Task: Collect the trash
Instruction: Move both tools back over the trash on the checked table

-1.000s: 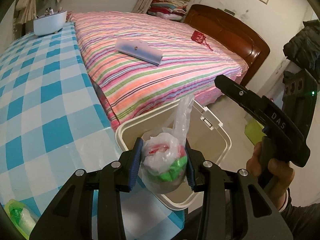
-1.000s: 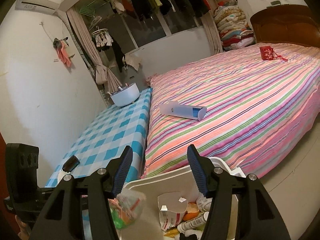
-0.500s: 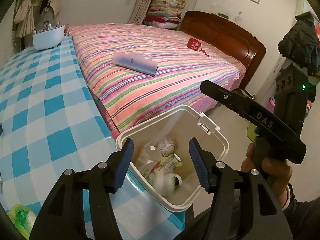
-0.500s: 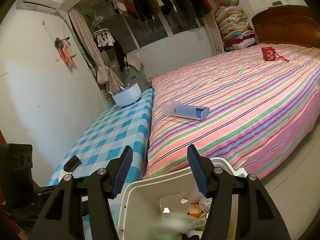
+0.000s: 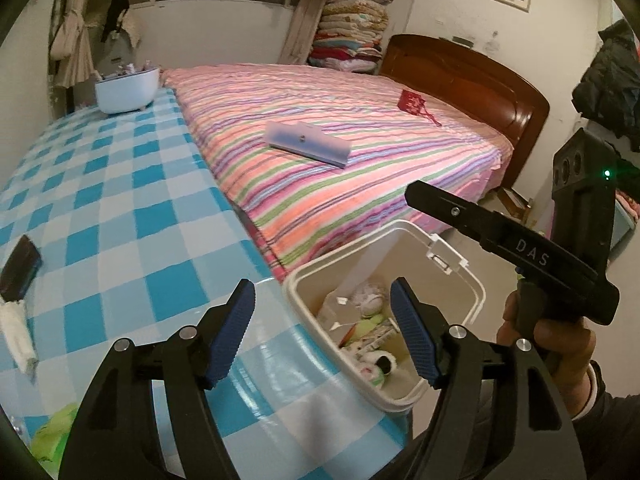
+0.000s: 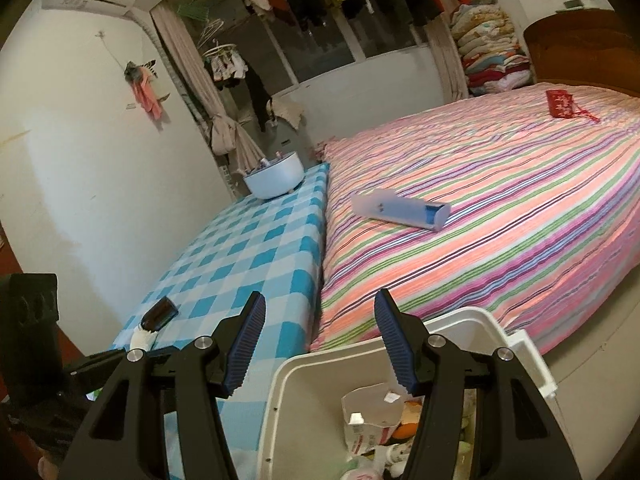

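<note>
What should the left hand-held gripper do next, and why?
Probably swing left toward the green plastic scrap at the near corner of the checked table. The left hand-held gripper has just been opening and its jaws are empty; the white bin already holds rubbish, while that scrap and the dark item further along still lie on the cloth.

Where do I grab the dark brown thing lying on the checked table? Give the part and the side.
Grip the dark brown thing across its short width, near the middle, coming down from above. It lies flat on the table with both long sides bare. A white wad sits at its near end, so coming in end-on looks crowded.
</note>
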Tool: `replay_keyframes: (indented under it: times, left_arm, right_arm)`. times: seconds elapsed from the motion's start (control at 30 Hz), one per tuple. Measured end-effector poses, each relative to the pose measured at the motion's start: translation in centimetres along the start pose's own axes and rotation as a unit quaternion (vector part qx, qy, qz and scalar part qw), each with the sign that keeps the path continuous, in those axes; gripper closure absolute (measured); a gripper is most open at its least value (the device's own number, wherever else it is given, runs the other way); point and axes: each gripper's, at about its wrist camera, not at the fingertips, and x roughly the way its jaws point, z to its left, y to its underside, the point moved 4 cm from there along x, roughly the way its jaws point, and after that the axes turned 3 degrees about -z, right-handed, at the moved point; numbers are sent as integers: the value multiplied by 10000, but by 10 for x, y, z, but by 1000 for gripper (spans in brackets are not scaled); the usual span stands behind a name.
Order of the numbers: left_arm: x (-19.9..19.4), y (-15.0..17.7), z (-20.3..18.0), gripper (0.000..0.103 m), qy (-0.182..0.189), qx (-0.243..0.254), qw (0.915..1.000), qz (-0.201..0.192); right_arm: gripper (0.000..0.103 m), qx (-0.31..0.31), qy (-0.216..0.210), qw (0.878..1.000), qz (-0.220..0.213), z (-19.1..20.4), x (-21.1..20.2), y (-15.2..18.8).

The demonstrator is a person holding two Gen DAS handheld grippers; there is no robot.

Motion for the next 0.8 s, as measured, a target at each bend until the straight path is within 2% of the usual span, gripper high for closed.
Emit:
replay_keyframes:
  times: [0.47,0.8]
  left_arm:
    - [-43,18,66,33,-648,-441,9969,-76]
    - [-103,44,137,33,-1370,-929,9861,-138]
  right_arm:
    - [48,-349,-556,9969,440,58,30,21]
    - [48,-604,-1292,9847,999,117,57,49]
